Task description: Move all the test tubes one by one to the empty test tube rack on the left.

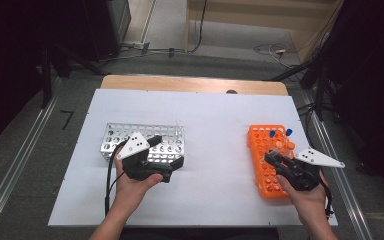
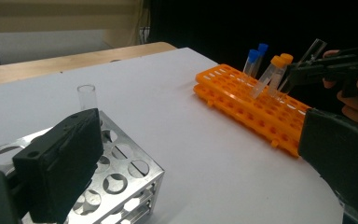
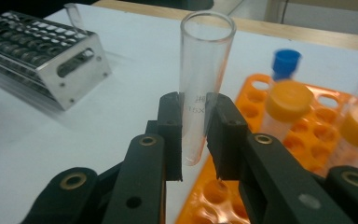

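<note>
Item: one clear, open-topped glass test tube (image 3: 204, 84), being held upright in the right tongs (image 3: 195, 140) — jaws closed on its lower half, its rounded foot hanging just above the orange plastic tube rack (image 1: 266, 162) at the right of the white-covered counter (image 1: 210, 150). Companion items: two blue-capped tubes (image 2: 255, 58) and two orange-capped tubes (image 2: 276, 70), standing tilted at the rack's far end, just beside the held tube. Across the counter, well apart: a perforated silver metal rack (image 1: 167, 142), carrying a second clear tube (image 2: 87, 97) at its far corner. The left tongs (image 1: 157, 157) are hovering over this metal rack's near edge, jaws spread wide and gripping nothing. Step in hand, as judged: the clear tube is being transferred from the orange rack towards the metal one. Handling notes: the grip is looking square, both pads pressing flat on the glass, and should be kept gentle but unyielding, since smooth glass will be slipping under any slackening. The tube should be rising straight until its foot is clearing the rack and the neighbouring caps — then travelling level across the counter, staying vertical, and descending into a free hole away from the tube already standing there. The left tongs could be steadying the metal rack meanwhile.
</note>
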A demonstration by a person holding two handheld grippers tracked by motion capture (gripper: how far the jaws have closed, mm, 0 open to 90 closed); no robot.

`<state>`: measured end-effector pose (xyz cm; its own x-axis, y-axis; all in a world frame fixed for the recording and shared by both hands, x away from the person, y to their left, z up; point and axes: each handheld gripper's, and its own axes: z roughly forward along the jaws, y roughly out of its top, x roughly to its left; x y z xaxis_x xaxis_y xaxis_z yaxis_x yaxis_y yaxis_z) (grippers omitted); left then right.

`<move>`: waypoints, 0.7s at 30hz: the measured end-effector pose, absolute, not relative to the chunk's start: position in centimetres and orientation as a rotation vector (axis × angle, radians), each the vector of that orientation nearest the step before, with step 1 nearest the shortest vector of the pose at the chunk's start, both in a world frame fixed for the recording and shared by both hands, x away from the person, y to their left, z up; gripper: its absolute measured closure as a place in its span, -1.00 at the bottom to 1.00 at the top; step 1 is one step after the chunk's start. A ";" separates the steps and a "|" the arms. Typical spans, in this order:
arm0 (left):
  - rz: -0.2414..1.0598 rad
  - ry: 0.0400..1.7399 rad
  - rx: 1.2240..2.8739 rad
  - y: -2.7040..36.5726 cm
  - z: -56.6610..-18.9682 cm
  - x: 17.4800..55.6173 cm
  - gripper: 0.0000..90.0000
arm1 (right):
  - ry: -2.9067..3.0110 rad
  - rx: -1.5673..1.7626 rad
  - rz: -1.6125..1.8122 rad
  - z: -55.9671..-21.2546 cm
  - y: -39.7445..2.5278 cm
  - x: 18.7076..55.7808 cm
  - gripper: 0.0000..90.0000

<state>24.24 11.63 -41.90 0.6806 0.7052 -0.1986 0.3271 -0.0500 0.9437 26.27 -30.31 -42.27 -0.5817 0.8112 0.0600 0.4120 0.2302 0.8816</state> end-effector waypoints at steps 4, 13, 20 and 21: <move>0.374 0.841 1.646 11.4 -41.7 24.1 -0.98 | 2.128 1.076 1.334 -41.4 -28.7 26.6 0.64; 0.362 0.821 1.646 10.9 -41.5 23.9 -0.98 | 2.204 0.980 1.391 -41.3 -25.3 27.2 0.65; 0.335 0.787 1.668 9.8 -41.5 23.7 -0.94 | 2.299 0.904 1.416 -42.2 -23.2 26.9 0.65; 0.333 0.782 1.671 9.6 -41.5 23.7 -0.93 | 2.311 0.896 1.418 -42.3 -22.9 26.8 0.65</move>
<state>23.71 9.61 -41.48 0.7331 0.6522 -0.1927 0.3136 -0.0728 0.9468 26.80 -22.89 -42.33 -0.7665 0.6377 0.0766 0.3571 0.3240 0.8761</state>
